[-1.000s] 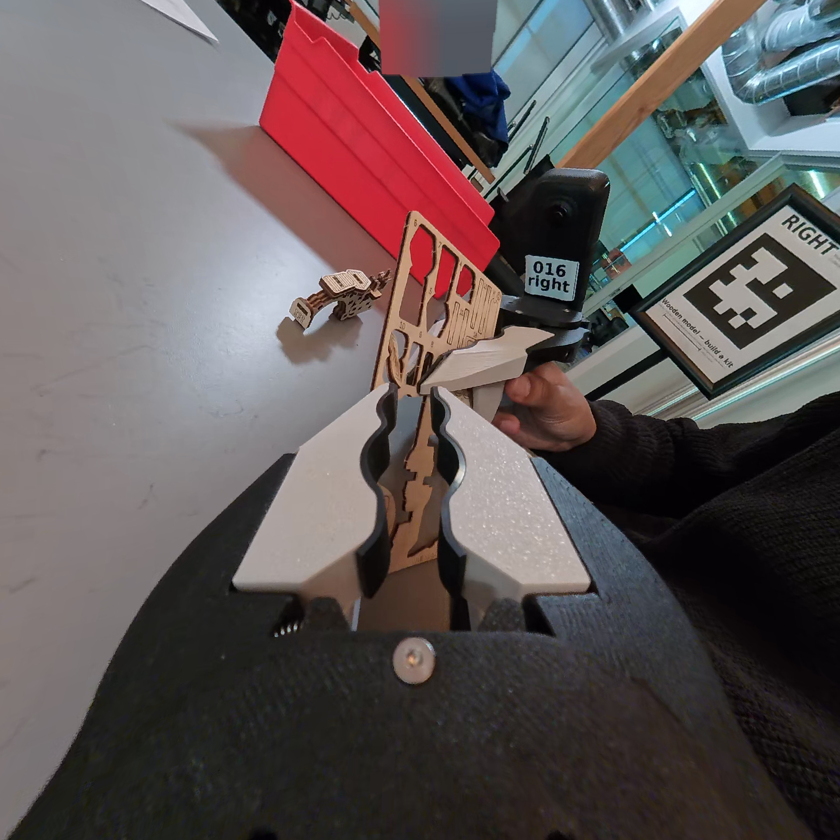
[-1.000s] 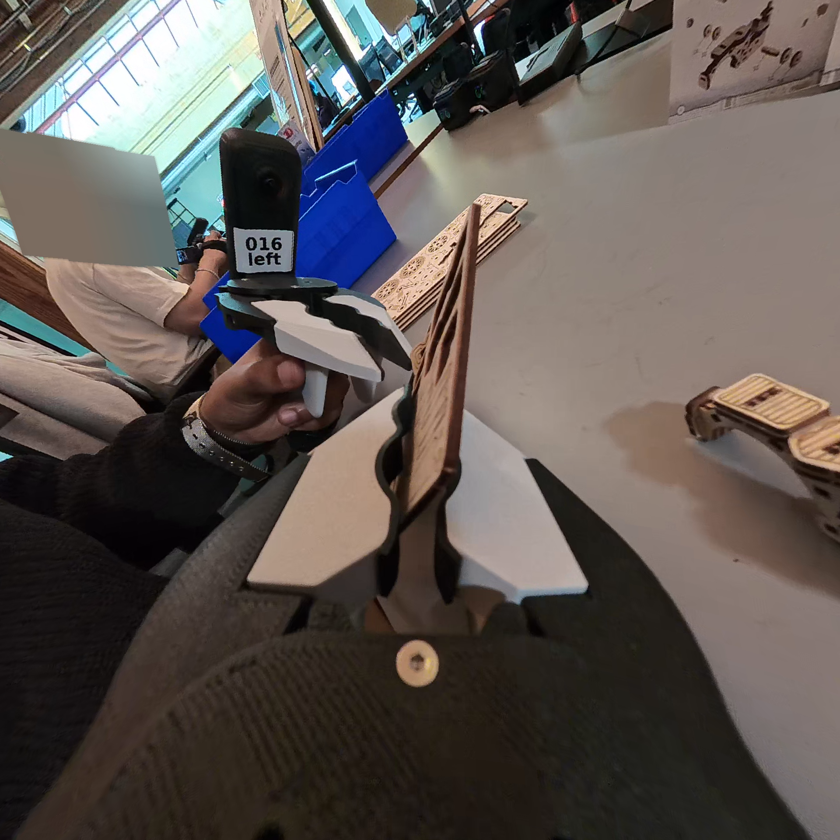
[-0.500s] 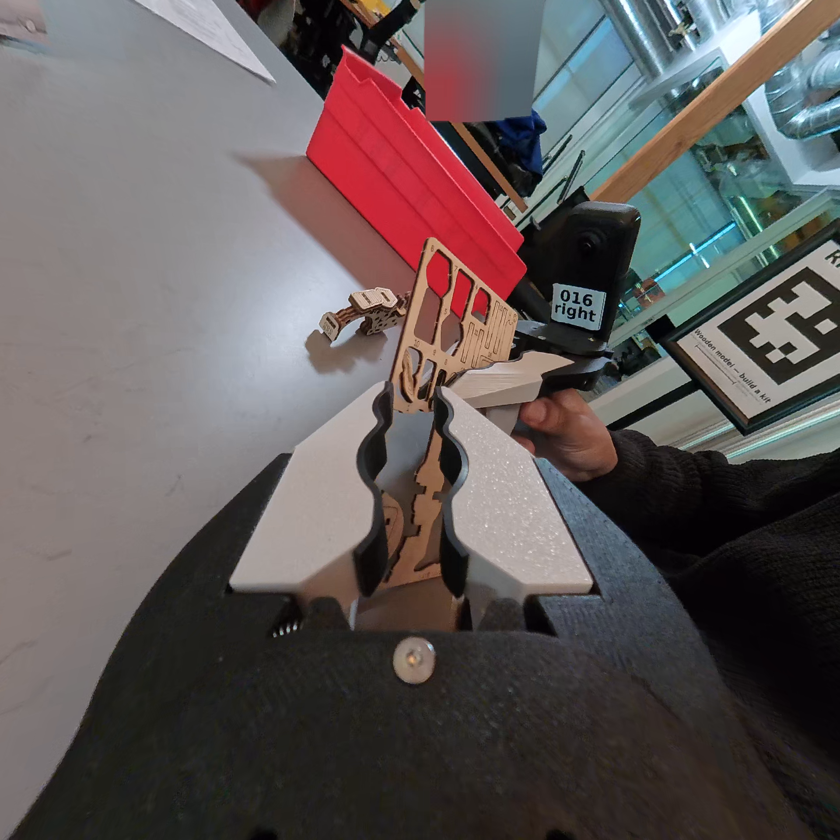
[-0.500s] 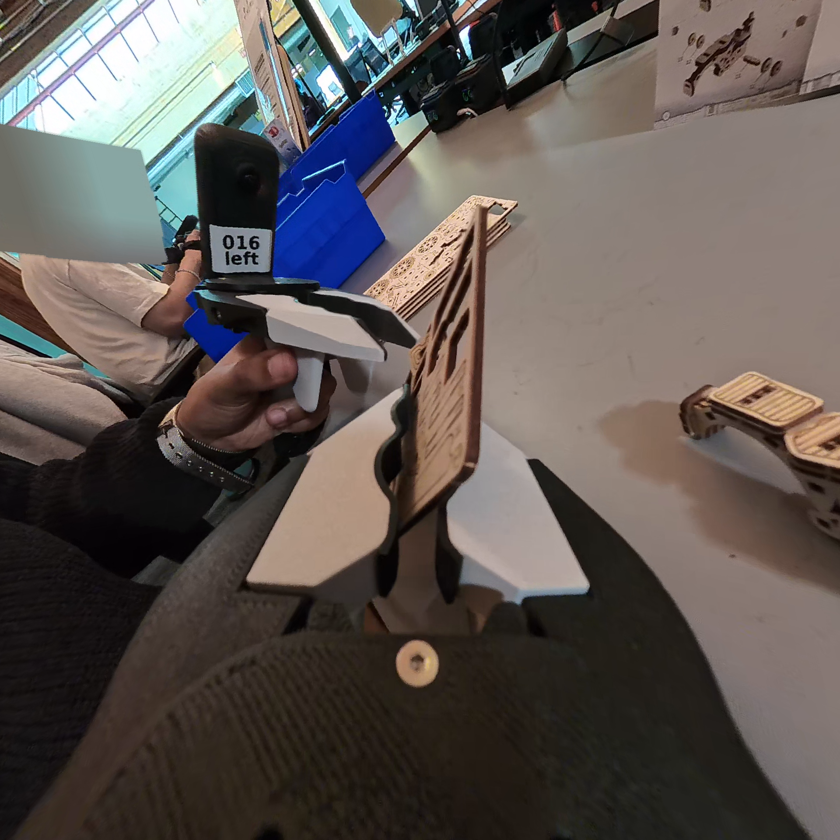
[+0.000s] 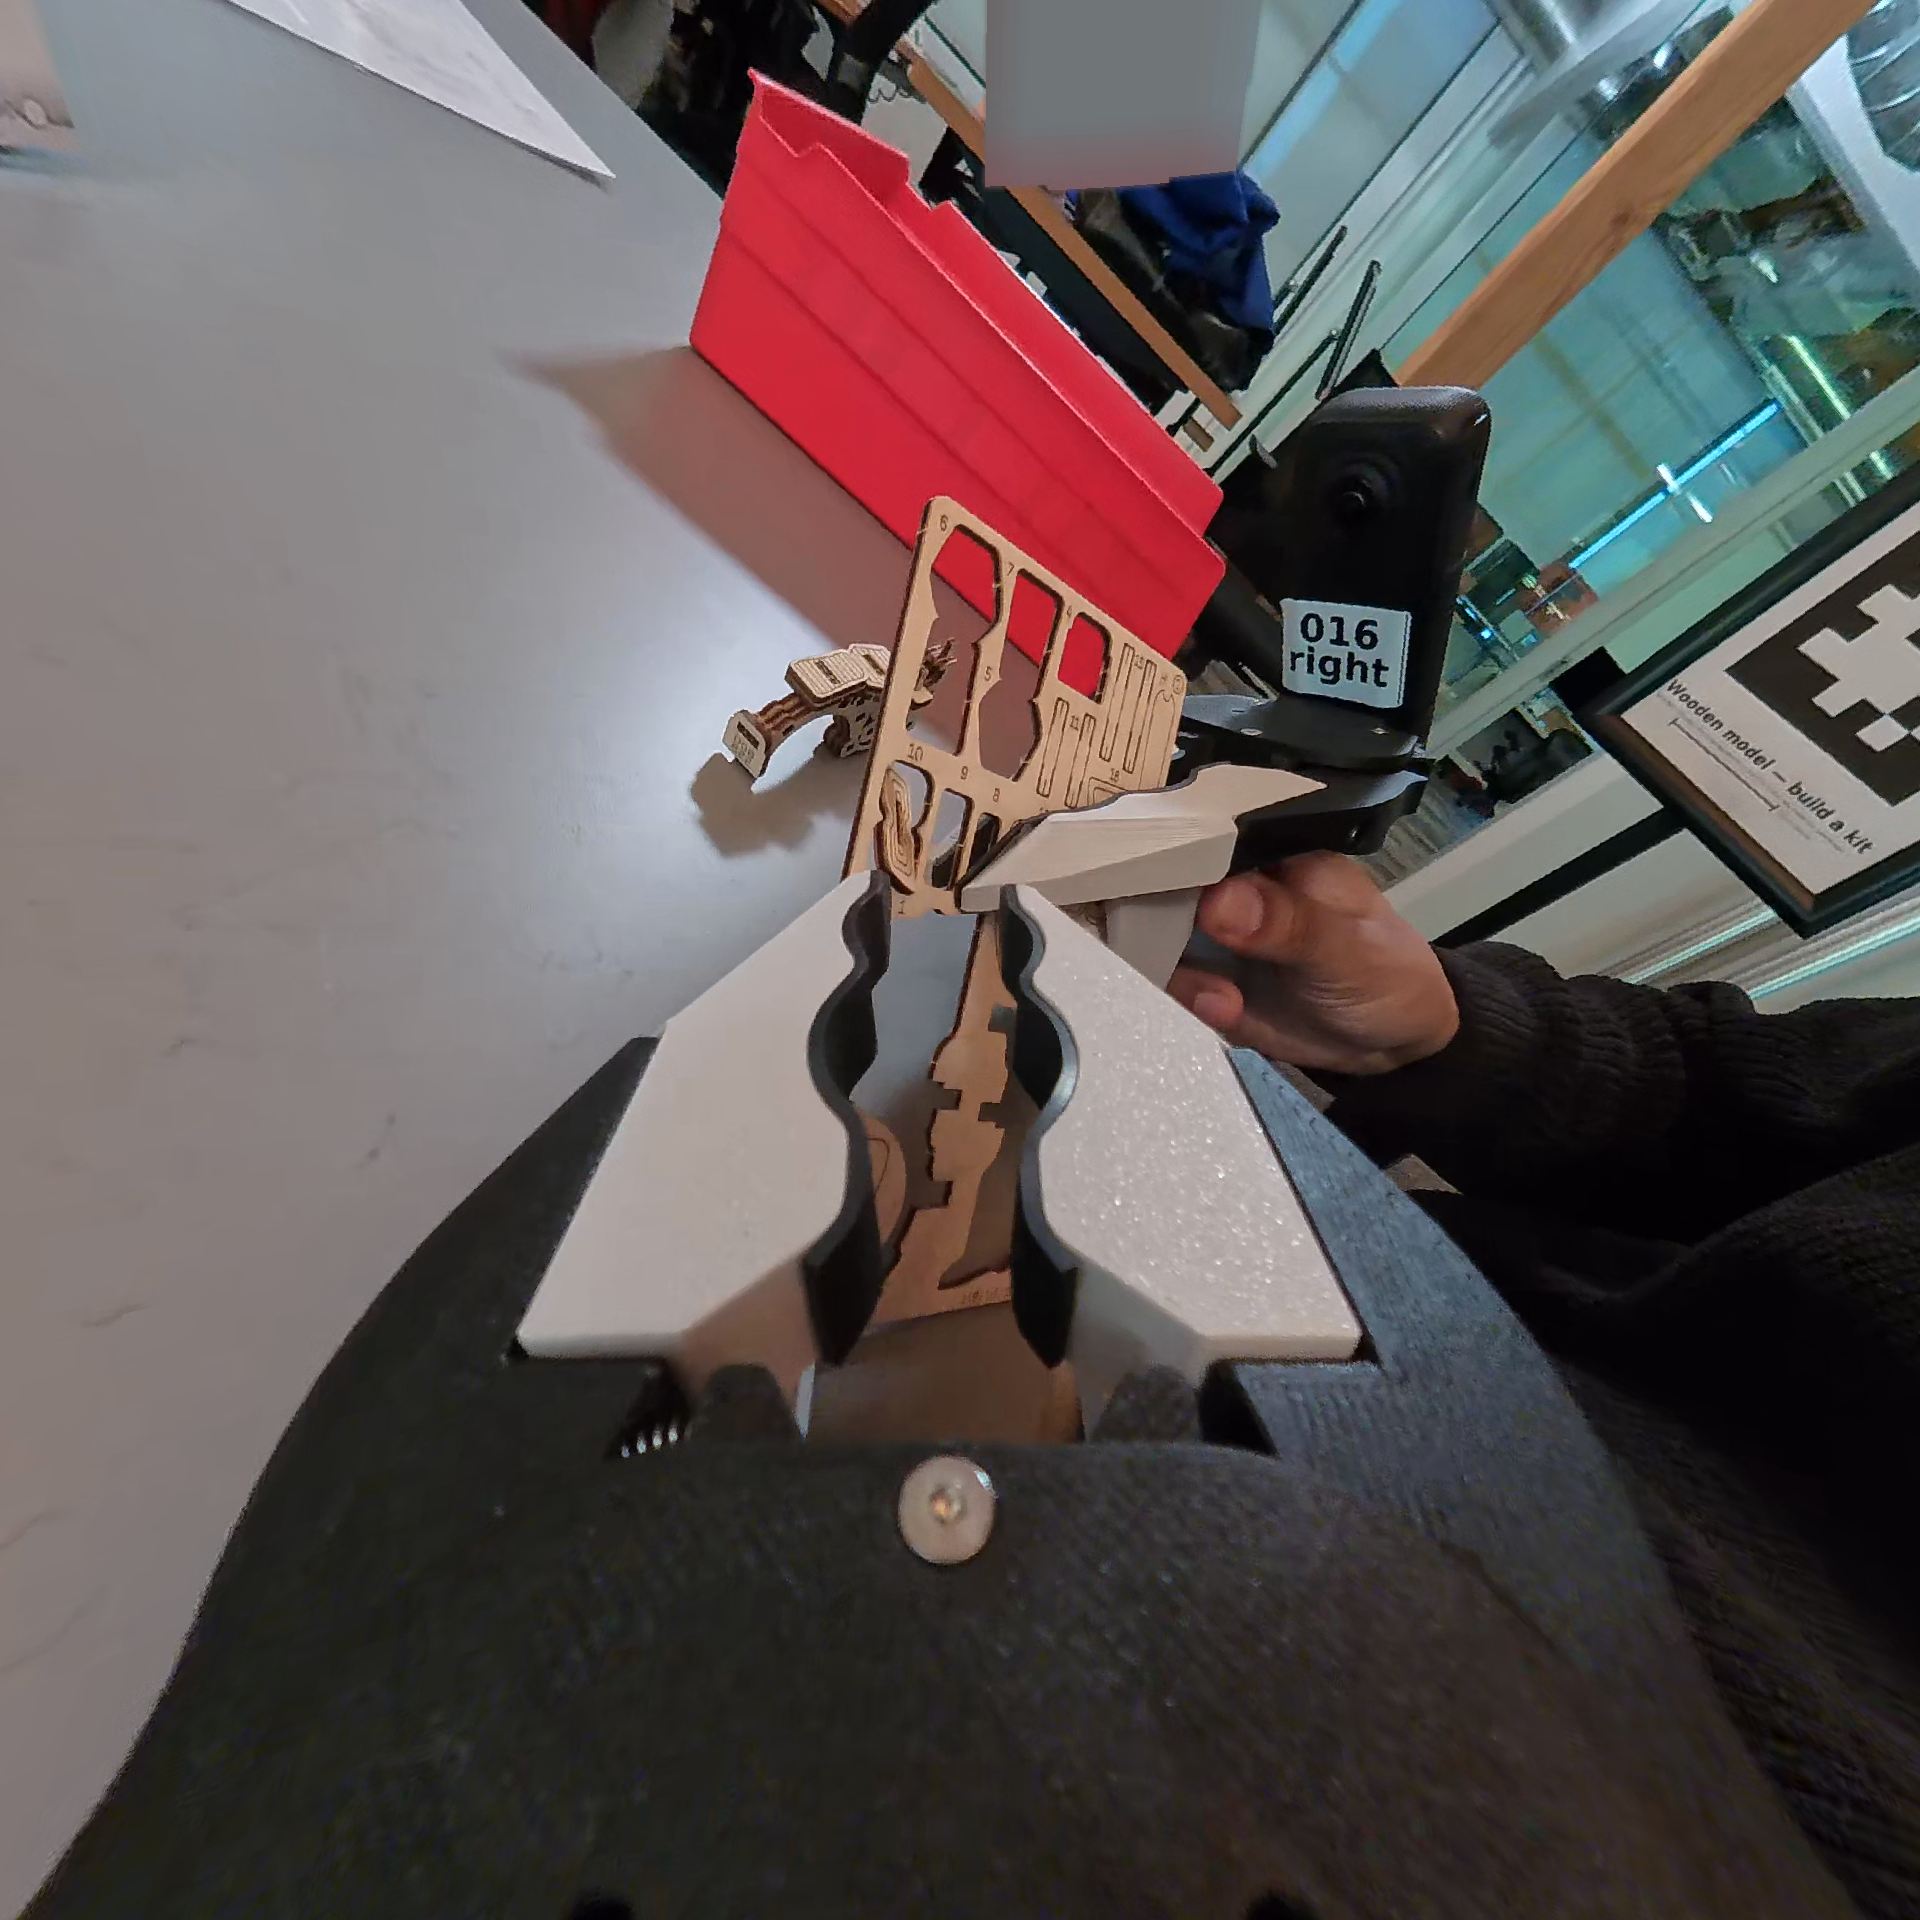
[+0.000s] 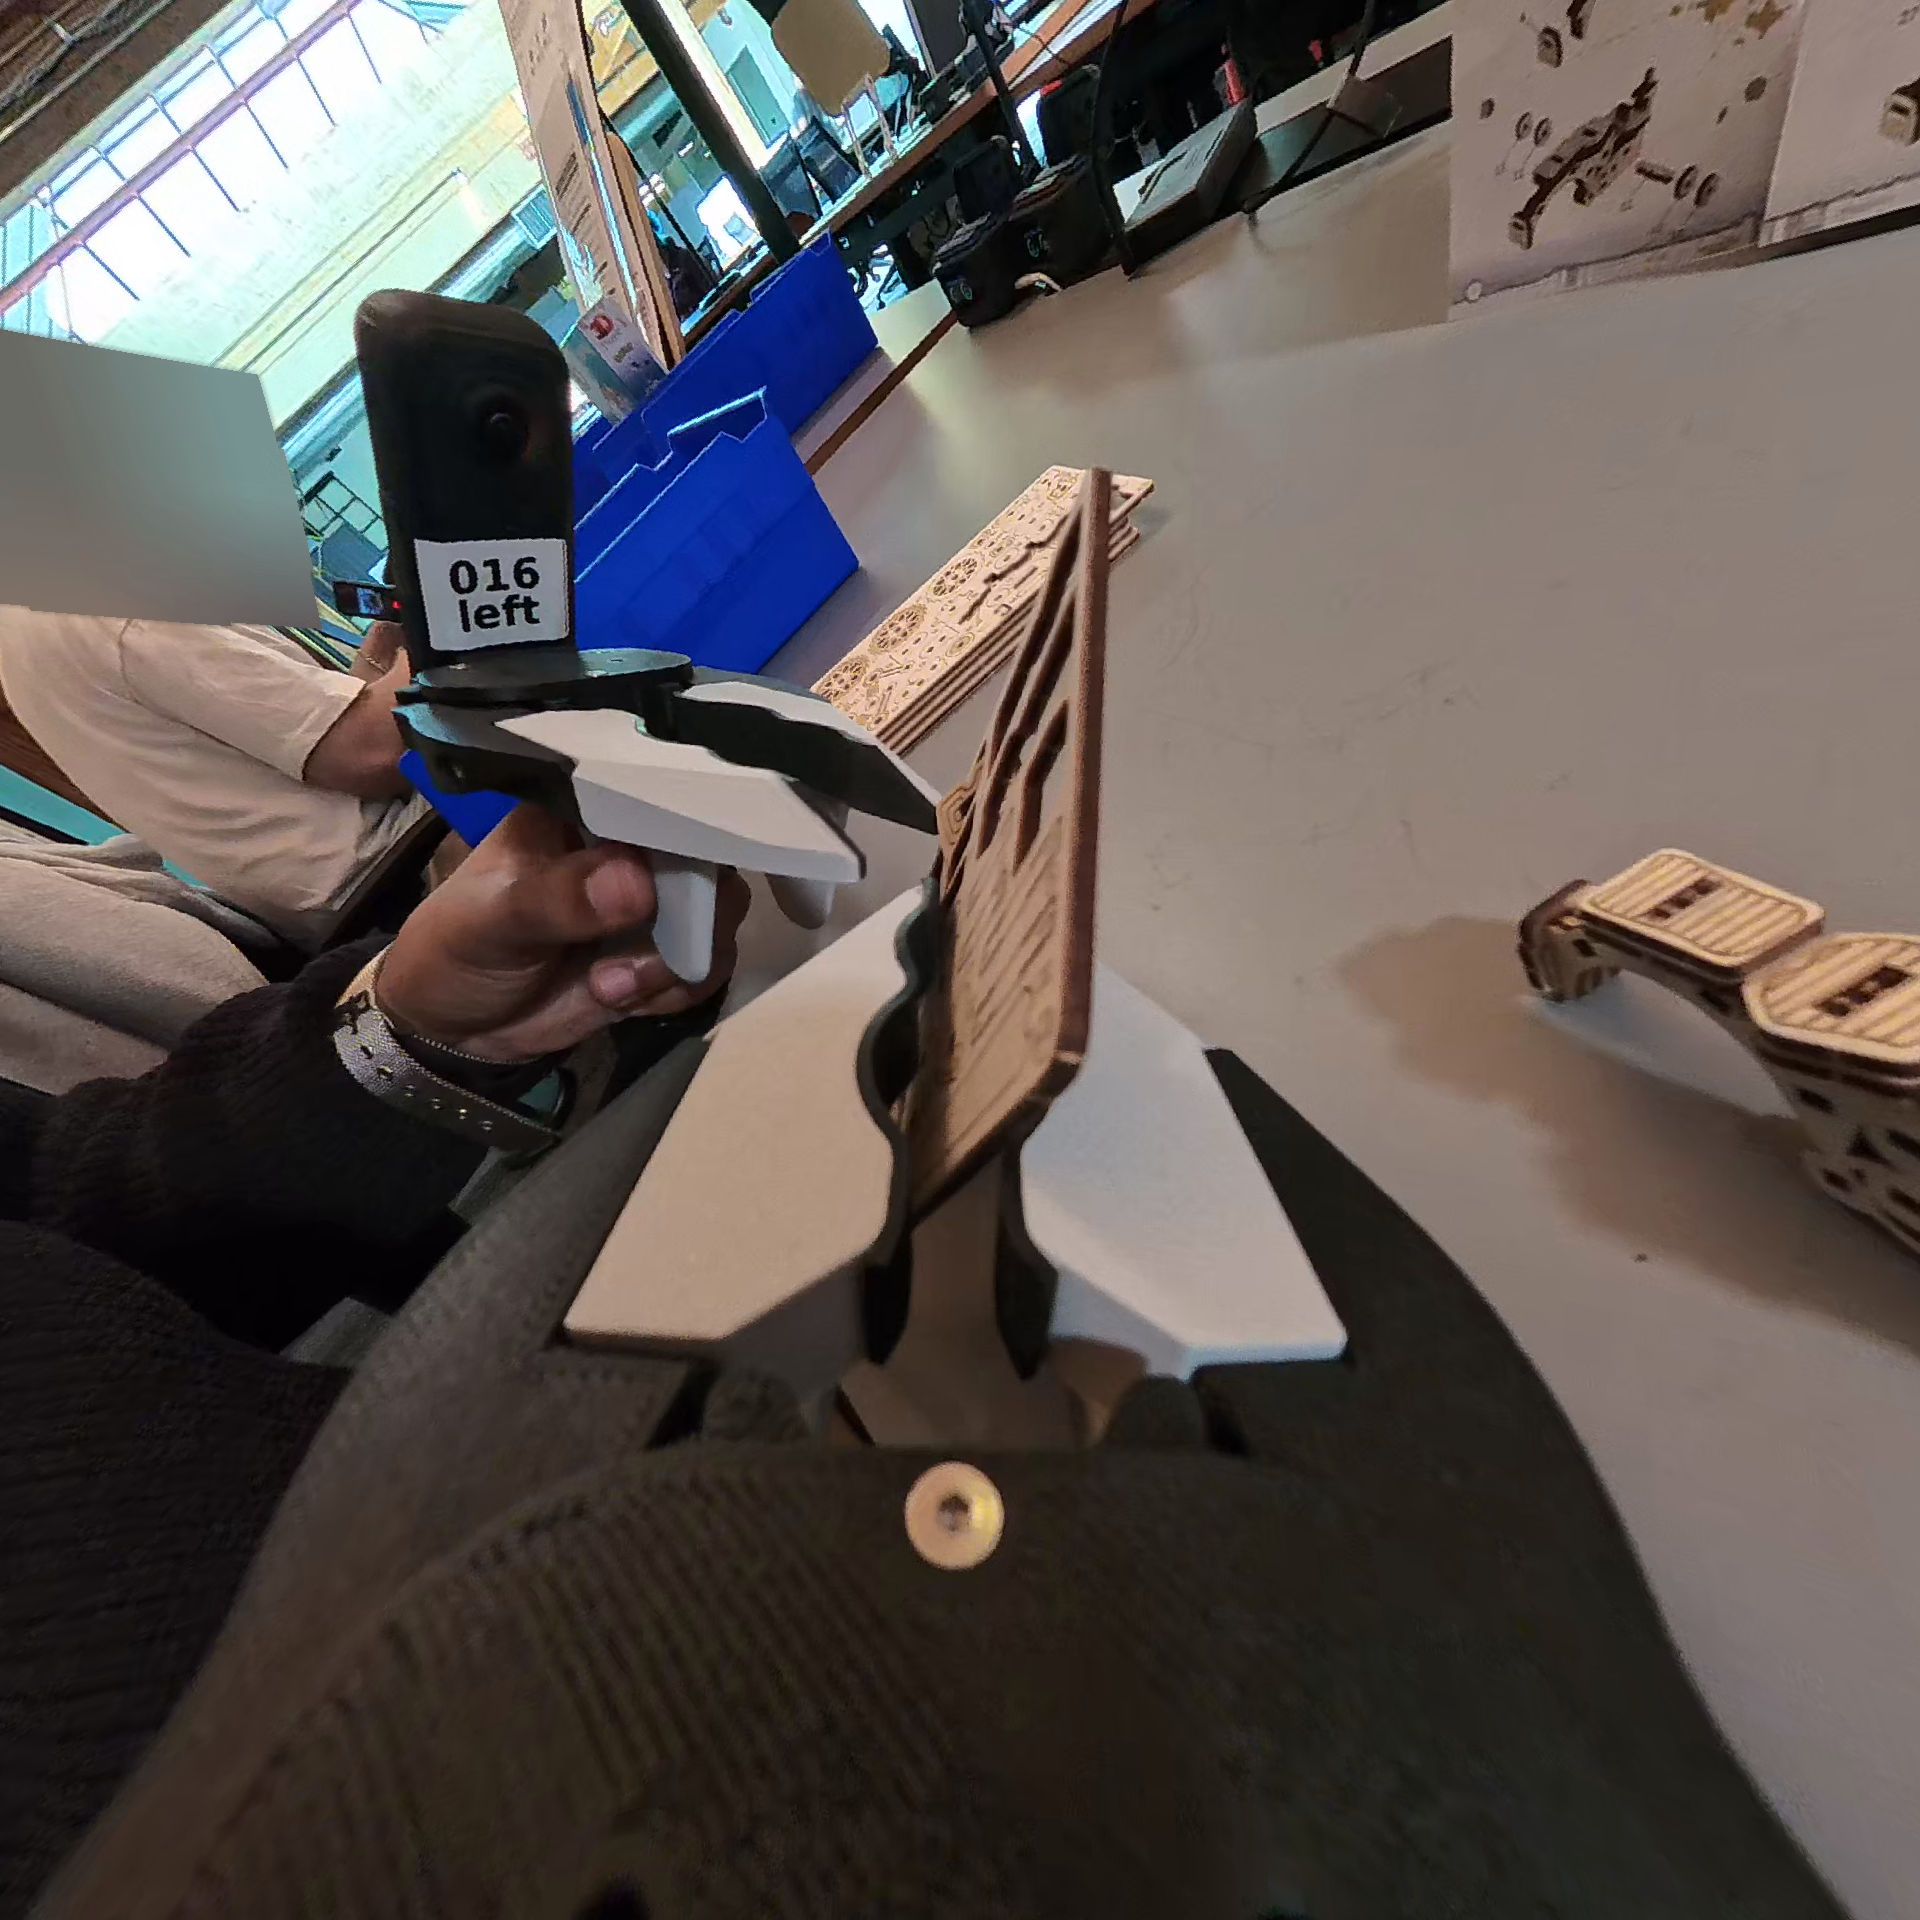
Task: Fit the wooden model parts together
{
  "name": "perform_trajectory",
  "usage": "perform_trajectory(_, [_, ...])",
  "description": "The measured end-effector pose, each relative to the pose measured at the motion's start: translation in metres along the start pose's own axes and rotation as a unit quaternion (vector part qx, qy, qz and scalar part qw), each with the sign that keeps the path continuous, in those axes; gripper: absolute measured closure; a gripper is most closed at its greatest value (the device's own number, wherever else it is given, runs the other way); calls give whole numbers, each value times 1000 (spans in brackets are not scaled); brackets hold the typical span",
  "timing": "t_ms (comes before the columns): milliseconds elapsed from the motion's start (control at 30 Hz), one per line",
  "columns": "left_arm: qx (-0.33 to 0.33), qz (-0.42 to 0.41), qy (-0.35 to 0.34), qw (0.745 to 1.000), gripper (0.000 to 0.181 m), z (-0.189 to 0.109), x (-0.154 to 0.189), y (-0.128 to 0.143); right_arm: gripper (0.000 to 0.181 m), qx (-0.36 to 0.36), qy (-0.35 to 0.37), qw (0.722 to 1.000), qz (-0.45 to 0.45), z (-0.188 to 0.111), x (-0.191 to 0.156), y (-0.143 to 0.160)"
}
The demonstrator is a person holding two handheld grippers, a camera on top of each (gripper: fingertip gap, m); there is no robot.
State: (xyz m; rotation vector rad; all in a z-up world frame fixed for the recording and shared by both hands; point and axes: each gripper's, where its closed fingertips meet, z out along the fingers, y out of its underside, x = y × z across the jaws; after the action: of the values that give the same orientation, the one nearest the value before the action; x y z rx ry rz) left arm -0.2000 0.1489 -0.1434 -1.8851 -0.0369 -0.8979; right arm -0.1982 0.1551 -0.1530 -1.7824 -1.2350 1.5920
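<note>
A thin laser-cut wooden parts sheet (image 5: 1023,717) stands on edge above the grey table (image 5: 312,727). My right gripper (image 6: 997,956) is shut on the sheet's lower edge (image 6: 1029,935). In the left wrist view it comes in from the right (image 5: 992,878). My left gripper (image 5: 940,904) is open, its jaws well apart. Its tips are at the sheet's near corner, and more of the sheet shows through the gap. In the right wrist view the left gripper (image 6: 899,821) points at the sheet's left edge. A partly built wooden model (image 5: 821,707) lies on the table beyond; it also shows in the right wrist view (image 6: 1766,997).
A red bin (image 5: 935,395) stands behind the model. A blue bin (image 6: 717,540) and a stack of wooden sheets (image 6: 987,613) lie farther along the table. Instruction sheets (image 6: 1621,135) stand at the back. A framed sign (image 5: 1787,707) is at the right. A person sits beyond the left gripper. My two grippers' fingertips are within a few centimetres of each other.
My left gripper's jaws have opened wider around the sheet. The sheet has turned, so more of its face shows in the left wrist view. The right gripper keeps its hold.
</note>
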Motion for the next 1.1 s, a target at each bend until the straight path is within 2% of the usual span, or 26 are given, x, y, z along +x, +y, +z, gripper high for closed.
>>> perform_trajectory(33, [0,5,-3,1000,164,0,0,0,175,0,-1,1000,0,0,-1,0])
perform_trajectory(200, [6,13,-14,1000,171,-1,-3,-2,178,6,-2,1000,4,0,-4,-2])
perform_trajectory(400, [32,-29,12,999,181,-7,-4,-9,178,7,-16,1000,-7,0,-10,-4])
perform_trajectory(533, [58,-34,23,997,170,-15,-4,-18,178,9,-24,1000,8,-1,-9,-4])
perform_trajectory(700, [43,-23,23,999,158,-13,-6,-14,178,2,-43,999,7,0,-14,-3])
perform_trajectory(833, [26,-39,52,998,174,-10,-1,-9,178,-1,-52,999,3,2,-19,-1])
perform_trajectory(1100, [19,-18,40,999,176,-11,-1,-8,178,0,-57,998,7,2,-20,-1])
